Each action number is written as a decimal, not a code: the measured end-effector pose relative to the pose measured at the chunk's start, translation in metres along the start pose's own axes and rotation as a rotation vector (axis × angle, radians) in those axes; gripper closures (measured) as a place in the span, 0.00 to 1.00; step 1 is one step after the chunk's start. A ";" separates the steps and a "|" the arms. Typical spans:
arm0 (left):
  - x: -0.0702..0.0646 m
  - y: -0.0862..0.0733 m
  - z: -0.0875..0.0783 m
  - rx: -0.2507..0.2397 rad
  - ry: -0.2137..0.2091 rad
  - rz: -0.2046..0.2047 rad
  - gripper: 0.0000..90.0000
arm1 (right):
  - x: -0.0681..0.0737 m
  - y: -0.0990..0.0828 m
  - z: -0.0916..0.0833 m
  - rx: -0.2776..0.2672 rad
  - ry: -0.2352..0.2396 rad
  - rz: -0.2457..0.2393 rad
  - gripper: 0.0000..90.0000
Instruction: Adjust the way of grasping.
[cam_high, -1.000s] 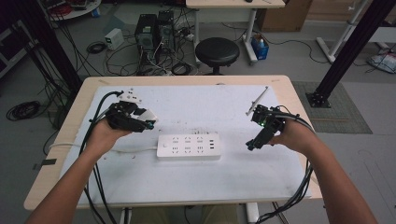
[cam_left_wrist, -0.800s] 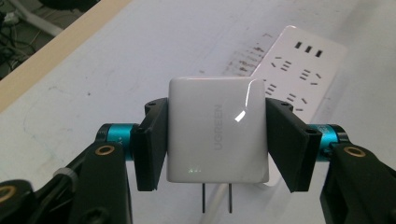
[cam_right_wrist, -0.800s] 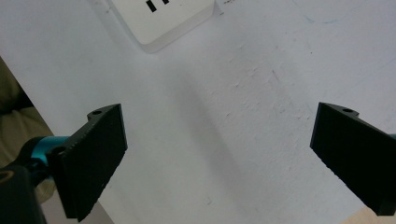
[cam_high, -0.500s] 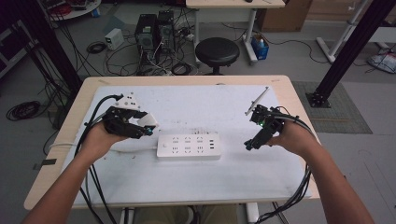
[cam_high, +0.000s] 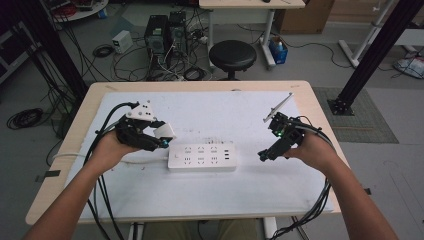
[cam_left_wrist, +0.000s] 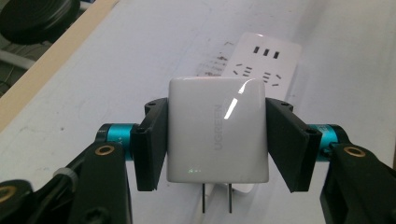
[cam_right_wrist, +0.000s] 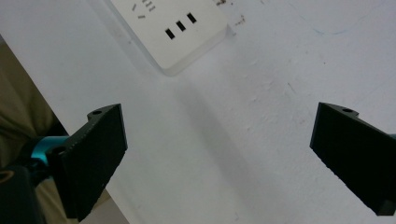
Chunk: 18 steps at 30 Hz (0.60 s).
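My left gripper (cam_high: 161, 138) is shut on a white charger block (cam_high: 164, 131), held just left of the white power strip (cam_high: 201, 156) that lies in the middle of the table. In the left gripper view the black jaws clamp the charger (cam_left_wrist: 217, 130) by its two sides. Its two metal prongs point down, and the power strip (cam_left_wrist: 261, 60) lies beyond it. My right gripper (cam_high: 263, 155) hovers to the right of the strip's end. Its jaws stand wide apart with nothing between them (cam_right_wrist: 219, 154), and the strip's USB end (cam_right_wrist: 173, 28) lies farther off.
A white mat (cam_high: 210, 115) covers the wooden table (cam_high: 65, 165). The strip's white cord (cam_high: 145, 161) runs off to the left. Black cables trail from both grippers over the front edge. On the floor behind the table stand a black stool (cam_high: 232, 54) and computer towers (cam_high: 164, 31).
My left gripper has drifted slightly towards the power strip with the charger still in it. The right gripper has hardly moved.
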<state>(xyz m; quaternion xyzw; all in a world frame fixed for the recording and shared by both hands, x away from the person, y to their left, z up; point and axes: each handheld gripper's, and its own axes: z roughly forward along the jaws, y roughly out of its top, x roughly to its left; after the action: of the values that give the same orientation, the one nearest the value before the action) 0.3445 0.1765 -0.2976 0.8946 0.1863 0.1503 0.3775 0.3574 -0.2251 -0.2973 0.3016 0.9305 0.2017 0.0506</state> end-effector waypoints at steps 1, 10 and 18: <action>-0.002 0.001 0.001 -0.004 -0.004 0.011 0.47 | 0.000 0.000 -0.001 -0.016 -0.003 0.008 0.04; -0.022 0.014 0.014 -0.023 -0.080 0.093 0.47 | 0.008 0.001 0.003 -0.142 0.110 0.124 0.04; -0.031 0.029 0.023 -0.043 -0.112 0.131 0.47 | 0.018 0.007 0.001 -0.224 0.194 0.171 0.04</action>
<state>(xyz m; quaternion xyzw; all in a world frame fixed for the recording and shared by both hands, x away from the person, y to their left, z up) 0.3333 0.1299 -0.2959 0.9035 0.1029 0.1283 0.3957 0.3468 -0.2090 -0.2947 0.3514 0.8735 0.3359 -0.0238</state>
